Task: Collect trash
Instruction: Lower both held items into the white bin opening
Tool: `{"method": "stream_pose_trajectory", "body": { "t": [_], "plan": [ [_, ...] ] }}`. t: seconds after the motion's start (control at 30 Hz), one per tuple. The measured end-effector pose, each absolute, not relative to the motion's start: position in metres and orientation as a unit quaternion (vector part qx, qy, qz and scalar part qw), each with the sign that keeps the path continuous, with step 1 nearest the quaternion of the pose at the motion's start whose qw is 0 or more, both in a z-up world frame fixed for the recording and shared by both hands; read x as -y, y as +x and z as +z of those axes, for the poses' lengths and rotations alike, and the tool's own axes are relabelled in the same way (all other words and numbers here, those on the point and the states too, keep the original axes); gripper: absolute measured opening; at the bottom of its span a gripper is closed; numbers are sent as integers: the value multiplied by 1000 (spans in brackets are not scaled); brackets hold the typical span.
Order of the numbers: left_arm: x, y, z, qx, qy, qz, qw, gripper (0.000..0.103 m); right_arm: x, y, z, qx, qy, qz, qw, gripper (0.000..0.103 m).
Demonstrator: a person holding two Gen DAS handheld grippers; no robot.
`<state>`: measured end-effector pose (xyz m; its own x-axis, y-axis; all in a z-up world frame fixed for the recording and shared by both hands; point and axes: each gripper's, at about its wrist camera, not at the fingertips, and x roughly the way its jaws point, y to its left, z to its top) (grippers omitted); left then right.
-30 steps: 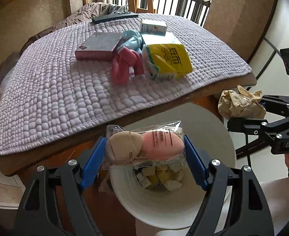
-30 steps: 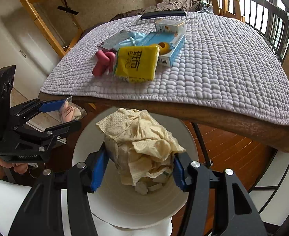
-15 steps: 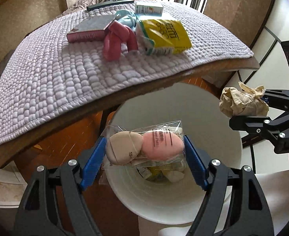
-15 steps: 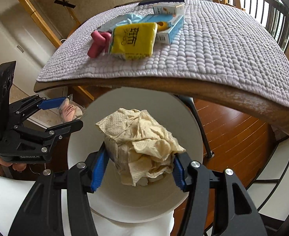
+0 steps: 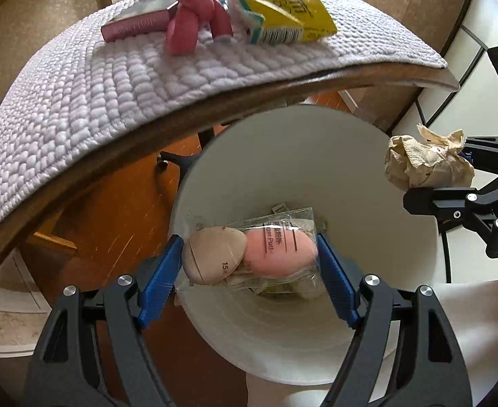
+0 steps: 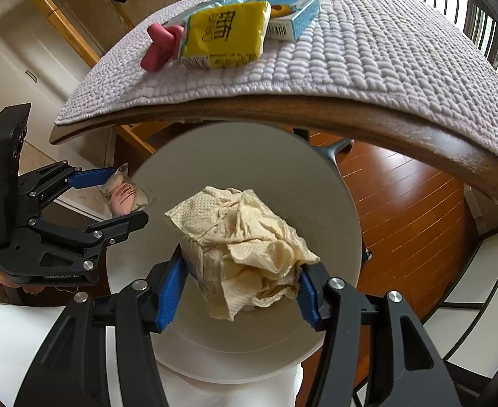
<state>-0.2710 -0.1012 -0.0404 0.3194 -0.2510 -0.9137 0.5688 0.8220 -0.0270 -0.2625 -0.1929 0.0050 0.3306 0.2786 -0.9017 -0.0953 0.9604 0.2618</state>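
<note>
A wooden table (image 5: pixel 282 98) draped in a lilac quilted cover (image 5: pixel 89 78) stands on an orange-brown plank floor (image 6: pixel 401 203), with a round white waste bin (image 5: pixel 299 156) just below its near edge. On the cover, from left to right in the left wrist view, lie a dusky pink flat box (image 5: pixel 135 27), a knotted pink foam piece (image 5: pixel 187 23) and a yellow crinkled packet with a green end (image 5: pixel 282 13); the right wrist view adds a light blue carton (image 6: pixel 296 20) beside the packet.

The left gripper (image 5: pixel 249 261), its blue pads clenched on either end, grasps a clear plastic pack holding a beige and a pink egg-shaped sponge (image 5: pixel 252 254). The pack's long axis runs straight across from pad to pad, and it hangs over the bin's left half, with scraps of paper trash (image 5: pixel 282 288) visible at the bottom beneath it.

To the right, the right gripper (image 6: pixel 238 278) is clamped on a crumpled wad of tan paper towel (image 6: pixel 242 240), the pads pressing into its sides; the wad hangs over the middle of the bin's mouth, inside the rim. Both grippers point steeply downward, side by side.

The drop appears to be the step in hand: each piece of trash lies directly above the opening, so loosening the pads should let both fall in, though the pack sits nearer the left rim and could catch on it.
</note>
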Motion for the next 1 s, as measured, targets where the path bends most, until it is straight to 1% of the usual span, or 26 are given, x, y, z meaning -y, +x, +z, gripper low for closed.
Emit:
{"method": "stream_pose_trajectory", "body": {
  "t": [0.67, 1.0],
  "plan": [
    [131, -264, -77, -541, 172, -258, 782, 79, 182, -245, -25, -589, 89, 107, 796, 56],
    [129, -257, -81, -545, 177, -262, 777, 79, 188, -250, -35, -595, 96, 103, 792, 56]
  ]
}}
